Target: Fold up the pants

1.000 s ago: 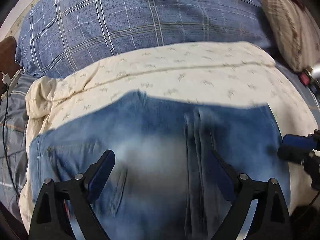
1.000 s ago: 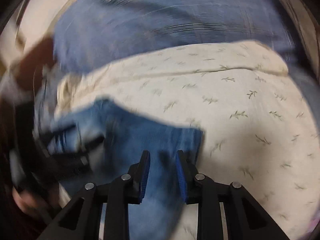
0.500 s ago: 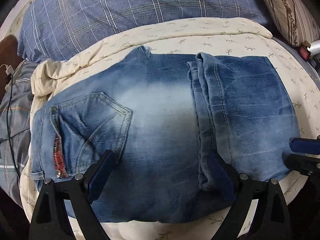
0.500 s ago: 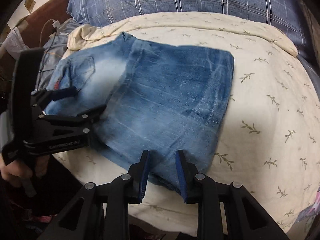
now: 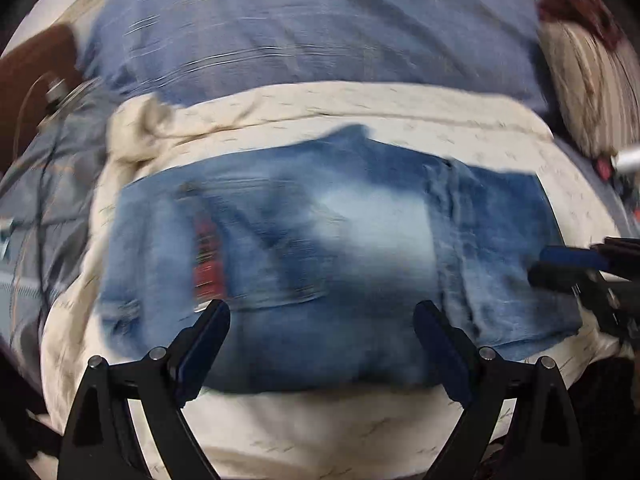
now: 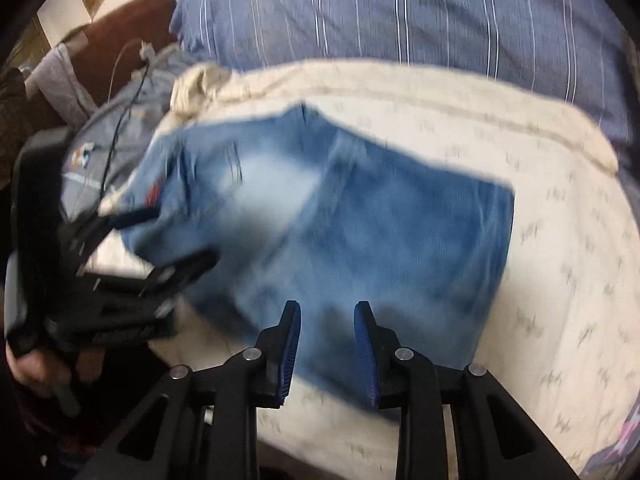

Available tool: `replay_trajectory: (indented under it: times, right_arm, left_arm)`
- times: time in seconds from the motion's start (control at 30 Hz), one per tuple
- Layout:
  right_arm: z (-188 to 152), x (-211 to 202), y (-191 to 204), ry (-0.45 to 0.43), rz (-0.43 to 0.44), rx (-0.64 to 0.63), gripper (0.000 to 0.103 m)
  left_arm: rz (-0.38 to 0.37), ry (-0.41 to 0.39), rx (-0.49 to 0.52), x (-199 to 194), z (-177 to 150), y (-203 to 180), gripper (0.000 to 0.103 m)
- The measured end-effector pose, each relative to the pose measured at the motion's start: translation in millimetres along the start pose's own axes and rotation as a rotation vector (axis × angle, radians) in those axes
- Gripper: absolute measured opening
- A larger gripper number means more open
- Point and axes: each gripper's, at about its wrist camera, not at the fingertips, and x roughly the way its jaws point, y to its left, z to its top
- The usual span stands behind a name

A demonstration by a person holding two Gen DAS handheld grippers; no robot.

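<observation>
Blue jeans (image 5: 332, 264) lie folded into a flat rectangle on a cream leaf-print sheet (image 5: 340, 432); a back pocket with a red label (image 5: 206, 256) faces up at the left. They also show in the right wrist view (image 6: 340, 224). My left gripper (image 5: 322, 320) is wide open and empty over the jeans' near edge. My right gripper (image 6: 327, 316) is partly open and empty above the jeans' near right part; it also shows in the left wrist view (image 5: 560, 264). Both views are motion-blurred.
A blue plaid duvet (image 5: 312, 32) lies beyond the sheet. A striped pillow (image 5: 588, 80) is at the far right. A brown headboard (image 6: 120, 28) and a cable (image 6: 120, 120) are at the left. The left tool and hand (image 6: 52, 280) show in the right wrist view.
Both grippers have pulled back and up from the jeans, which lie flat and unmoved. The left camera swings, blurring the view. The jaws keep the same openings.
</observation>
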Motion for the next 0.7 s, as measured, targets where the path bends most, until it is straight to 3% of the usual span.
replay_trajectory:
  times: [0.27,0.4,0.47,0.7]
  right_arm:
    - [55,44,15,-0.037,-0.065,0.003,0.031]
    - [59,84,15,0.053,-0.117,-0.017,0.033]
    - [62,80,21,0.061,-0.131,-0.040,0.032]
    - [81,54,56,0.000,0.071,-0.047,0.032]
  left_arm:
    - [0.119,-0.036,-0.156,-20,-11,83,0.094]
    - [0.149,-0.005,-0.255,-14,-19,117,0.094]
    - [0.138,-0.007,-0.288,-15,-22,131,0.094]
    - [0.100,-0.009,-0.445,-19,-39,187,0.094]
